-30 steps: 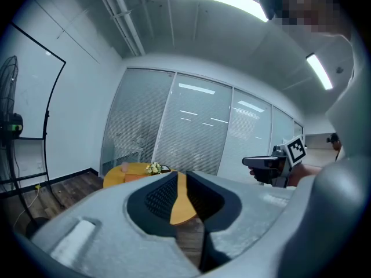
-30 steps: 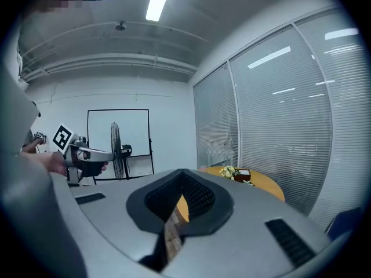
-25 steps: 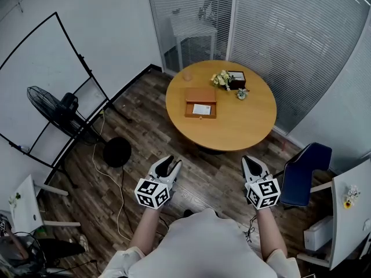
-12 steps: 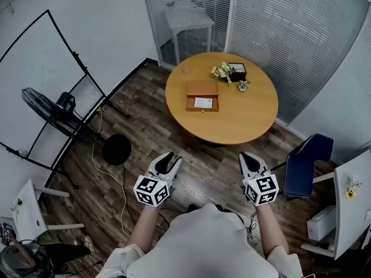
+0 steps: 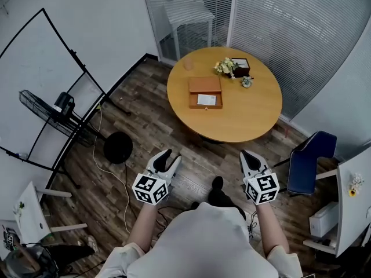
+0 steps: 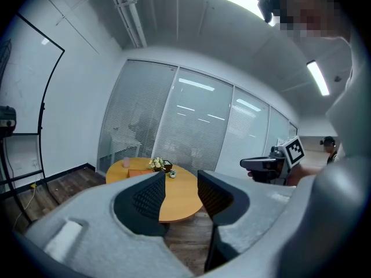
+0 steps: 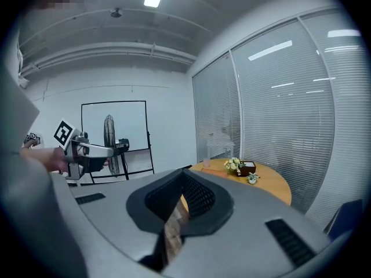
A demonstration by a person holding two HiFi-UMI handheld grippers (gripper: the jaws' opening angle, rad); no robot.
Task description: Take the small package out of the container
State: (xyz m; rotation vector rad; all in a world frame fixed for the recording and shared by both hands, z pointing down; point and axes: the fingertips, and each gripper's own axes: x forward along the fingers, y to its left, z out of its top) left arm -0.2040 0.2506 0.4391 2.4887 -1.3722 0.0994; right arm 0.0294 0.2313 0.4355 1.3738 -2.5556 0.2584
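An orange-brown open container [image 5: 204, 86] lies on the round wooden table [image 5: 246, 117], with a small white package [image 5: 206, 99] in its near half. Both grippers hang over the wood floor, well short of the table. My left gripper [image 5: 171, 155] points toward the table; its jaws are opening and nothing is between them [image 6: 181, 175]. My right gripper [image 5: 247, 154] also points at the table, fingertips together and empty [image 7: 184, 174]. In the left gripper view the container [image 6: 137, 173] is a small orange shape far off.
Flowers [image 5: 225, 66], a dark box [image 5: 240, 66], a tiny plant [image 5: 247, 81] and a cup [image 5: 188, 63] stand at the table's far side. A fan [image 5: 52, 112] and a whiteboard frame are left. A blue chair [image 5: 307, 161] and a white desk [image 5: 355, 181] are right.
The view has shifted slightly, so the table sits a little higher and further right. A dark shoe now shows between the grippers. The left jaws stand slightly wider.
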